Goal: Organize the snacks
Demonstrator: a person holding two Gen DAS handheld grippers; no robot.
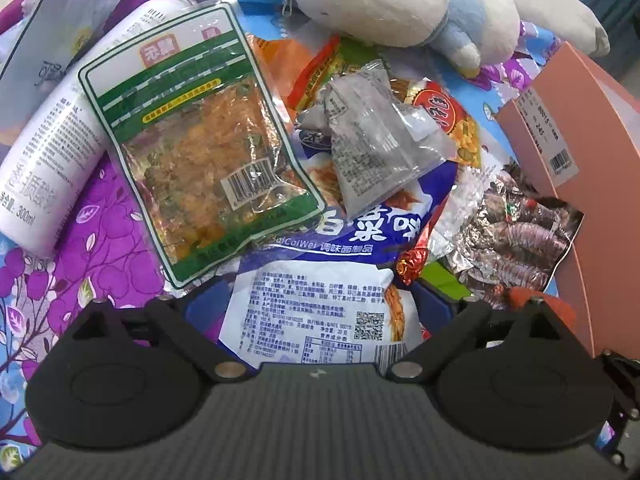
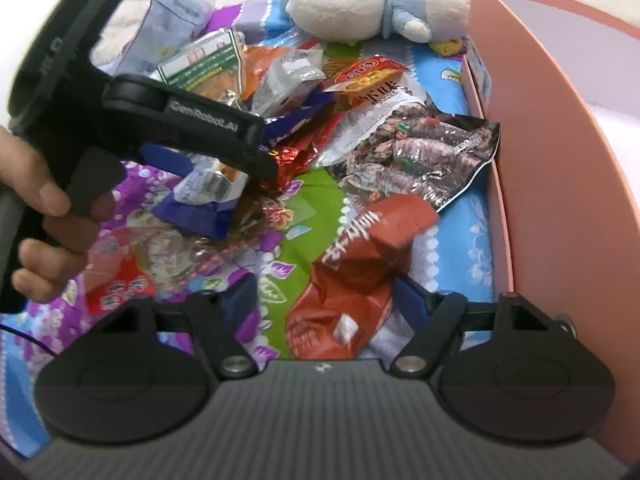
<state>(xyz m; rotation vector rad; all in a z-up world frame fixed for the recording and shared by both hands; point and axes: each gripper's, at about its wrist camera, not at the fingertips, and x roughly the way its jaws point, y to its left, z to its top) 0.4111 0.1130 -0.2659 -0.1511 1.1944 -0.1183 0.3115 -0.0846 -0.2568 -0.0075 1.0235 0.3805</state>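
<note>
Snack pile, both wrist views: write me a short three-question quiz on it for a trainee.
1. True or false: in the left wrist view, the white bottle lies left of the green-bordered packet.
2. What lies between the fingers of the right gripper? A: red packet. B: white bottle. C: cup.
3. Fill in: in the right wrist view, the pink box stands along the ___ edge of the picture.

Key: 1 true; 2 A; 3 right.

Loose snack packets [image 1: 320,184] heaped on floral cloth, green-bordered pouch [image 1: 200,136] flat on top
</note>
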